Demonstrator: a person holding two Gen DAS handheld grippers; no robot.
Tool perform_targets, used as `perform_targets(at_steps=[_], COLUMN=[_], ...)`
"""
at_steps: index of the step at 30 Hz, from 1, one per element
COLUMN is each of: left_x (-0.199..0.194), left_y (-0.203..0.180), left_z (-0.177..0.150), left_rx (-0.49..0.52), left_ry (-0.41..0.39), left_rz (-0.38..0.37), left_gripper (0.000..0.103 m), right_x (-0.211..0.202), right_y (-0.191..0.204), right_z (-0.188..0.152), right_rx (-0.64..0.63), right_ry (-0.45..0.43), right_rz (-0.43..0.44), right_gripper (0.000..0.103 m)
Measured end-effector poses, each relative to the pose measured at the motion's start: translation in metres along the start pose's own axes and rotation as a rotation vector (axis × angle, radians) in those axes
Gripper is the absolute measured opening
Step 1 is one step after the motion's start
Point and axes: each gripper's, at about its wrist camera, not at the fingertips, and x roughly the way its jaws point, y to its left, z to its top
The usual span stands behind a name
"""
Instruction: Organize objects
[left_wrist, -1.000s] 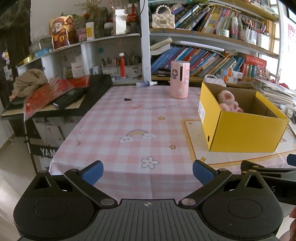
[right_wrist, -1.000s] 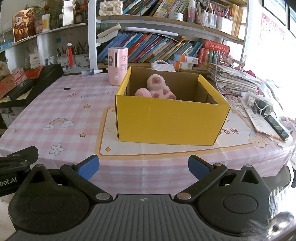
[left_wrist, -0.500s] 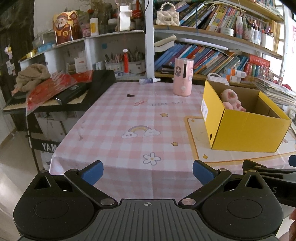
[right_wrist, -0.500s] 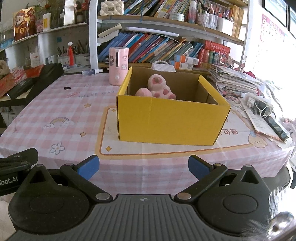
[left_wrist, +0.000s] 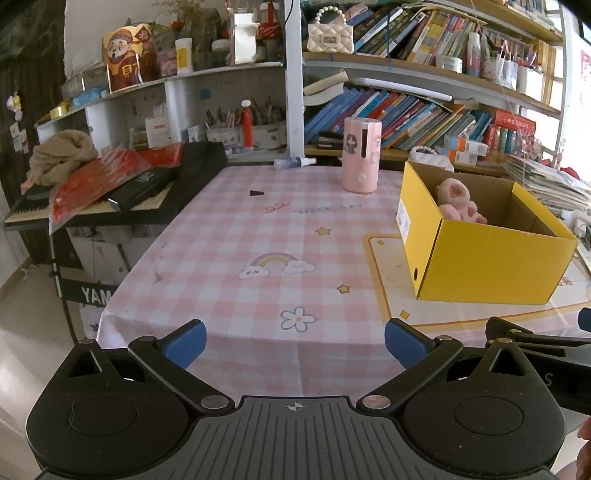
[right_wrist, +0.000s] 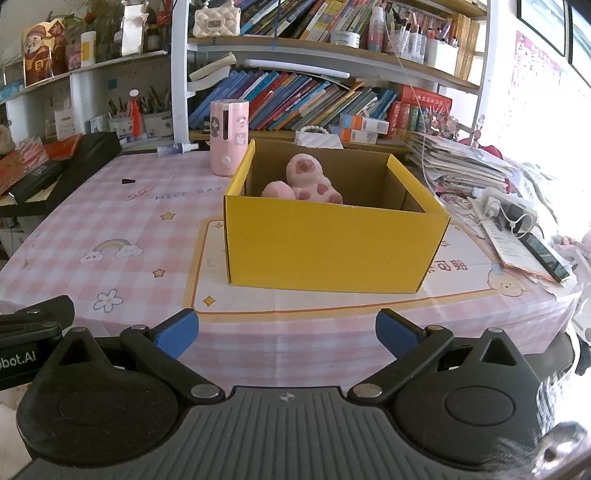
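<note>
Both grippers hover short of the near edge of the desk (left_wrist: 221, 236), which carries a pink checked cloth. The left gripper (left_wrist: 294, 343) and right gripper (right_wrist: 287, 330) each have their jaws spread wide, holding nothing. A yellow box (right_wrist: 332, 243) stands on the desk's right half, straight ahead of the right gripper and well apart from both sets of jaws. A pink plush toy (right_wrist: 308, 181) lies inside the box against its far left wall. A pink cylinder (left_wrist: 361, 155) stands upright just behind the box's left corner.
</note>
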Motion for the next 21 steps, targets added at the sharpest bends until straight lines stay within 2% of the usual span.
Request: perform_targets(at_steps=[21], left_x=[-0.0009], left_y=[-0.0035], left_z=[0.0019], left_rx=[0.003], left_ry=[0.005], left_rz=[0.007], left_gripper=[0.103], right_x=[-0.0016], right_y=[-0.0033], right_z=[0.0001], right_rx=[0.0], right_ry=[0.002], right_rz=[0.002], right_gripper=[0.103])
